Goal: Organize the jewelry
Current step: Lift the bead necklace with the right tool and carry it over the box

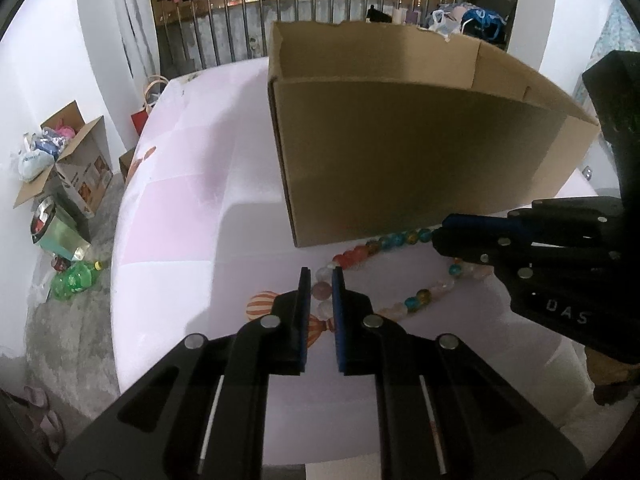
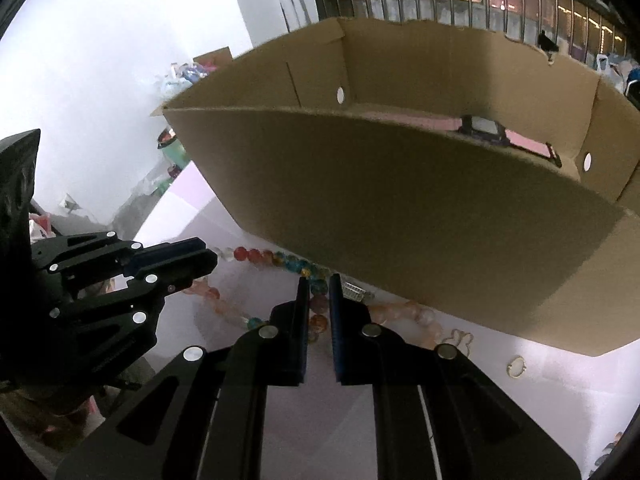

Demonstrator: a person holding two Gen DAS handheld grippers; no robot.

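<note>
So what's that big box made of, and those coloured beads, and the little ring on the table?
The box looks like plain brown cardboard: matte, with a torn, ragged top edge and punched holes. The beads seem to be glass or clear plastic, since they are glossy and translucent in red, blue, amber and pale pink. The ring looks like thin gold-toned metal, though it is too small to be sure.

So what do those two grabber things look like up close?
Both are black plastic. The left gripper and the right gripper each have two flat fingers lined with blue pads, and round silver studs at the joints. Pale raised letters run along the right gripper's side. No cables or sleeves show.
</note>
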